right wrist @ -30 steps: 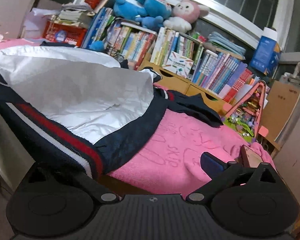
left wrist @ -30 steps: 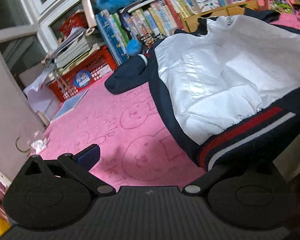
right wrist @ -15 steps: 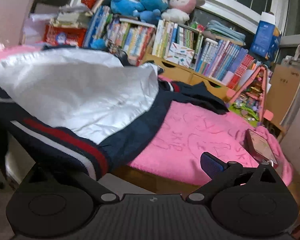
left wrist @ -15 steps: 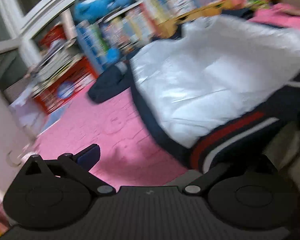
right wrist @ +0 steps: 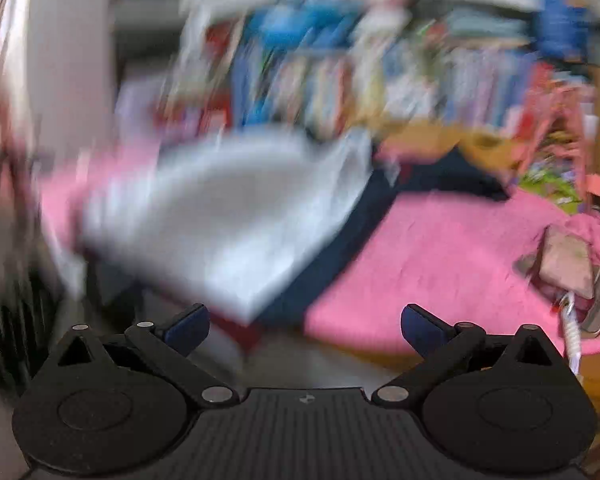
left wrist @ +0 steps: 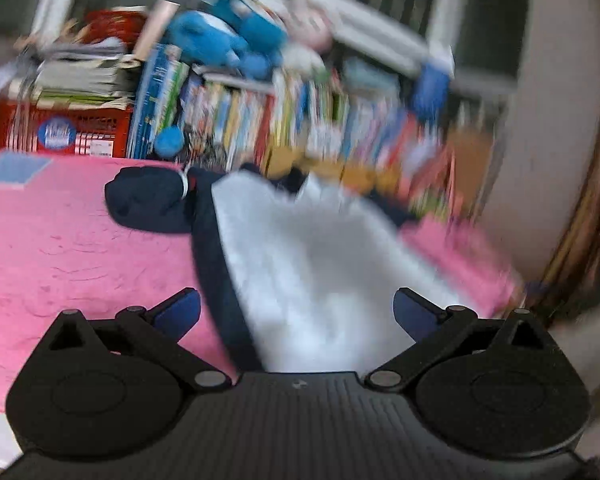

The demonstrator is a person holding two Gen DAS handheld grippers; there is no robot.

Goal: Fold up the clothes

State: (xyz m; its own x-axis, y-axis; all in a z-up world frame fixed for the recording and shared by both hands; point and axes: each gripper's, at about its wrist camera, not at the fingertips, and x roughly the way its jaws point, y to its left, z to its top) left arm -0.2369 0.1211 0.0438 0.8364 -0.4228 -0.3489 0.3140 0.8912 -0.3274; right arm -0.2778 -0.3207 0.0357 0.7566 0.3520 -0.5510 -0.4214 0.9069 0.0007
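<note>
A navy jacket with white lining [left wrist: 324, 256] lies spread, lining up, on the pink blanket [left wrist: 60, 248]; a navy sleeve [left wrist: 148, 200] sticks out at its far left. My left gripper [left wrist: 297, 312] is open and empty, hovering over the jacket's near edge. In the right wrist view the jacket [right wrist: 228, 216] is blurred, with its striped hem near the bed's front edge. My right gripper [right wrist: 305, 327] is open and empty just in front of that hem.
Bookshelves with blue plush toys [left wrist: 236, 40] line the back. A red crate of papers [left wrist: 64, 132] stands at the back left. A blue booklet [left wrist: 16, 168] lies on the blanket. A small box and clutter [right wrist: 568, 264] sit on the blanket's right edge.
Both grippers have swung fast toward the jacket's middle and both views are blurred. The fingers that the hem hid before now show free. The jacket's hem has left both grippers.
</note>
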